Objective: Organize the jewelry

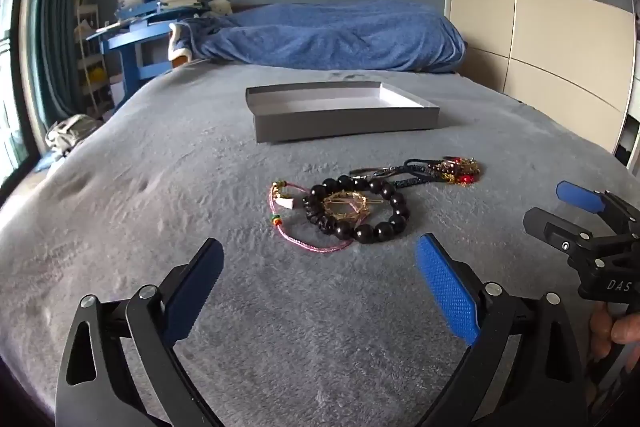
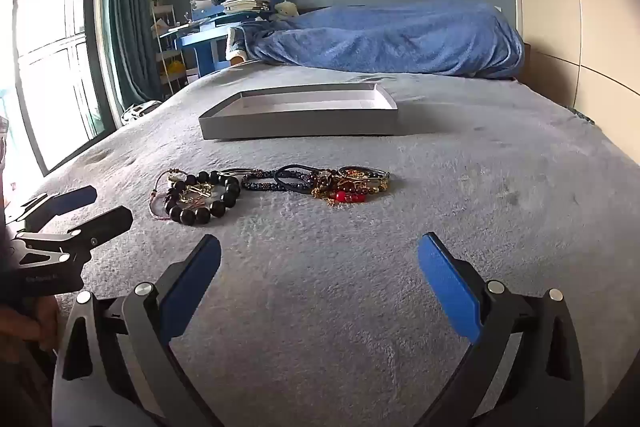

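- The jewelry lies in a loose row on the grey bedspread [image 1: 120, 227], at the centre of both views: a black bead bracelet [image 1: 357, 207] with a gold wire piece [image 1: 347, 205] inside its ring, a pink cord bracelet [image 1: 298, 223] touching its left side, and dark braided cords [image 2: 276, 181] running right to a tangle of gold and red pieces [image 2: 348, 187].
- Beyond the row, toward the upper middle of the frame, sits a shallow grey box [image 1: 344, 119], open-topped, with nothing visible inside it.
- The left gripper [image 1: 320, 259] hovers near the bead bracelet, jaws spread wide and holding nothing.
- The right gripper [image 2: 320, 259] is likewise wide open and empty, nearer the red tangle.
- A rumpled blue blanket [image 2: 400, 39] crosses the far end of the bed.
- In the upper left stand a blue desk [image 2: 212, 39] stacked with books, a teal curtain [image 2: 128, 7] and a bright window [image 2: 52, 39]; pale wardrobe doors [image 1: 540, 19] fill the right edge.
- The single pieces within the tangle are too small to tell apart.
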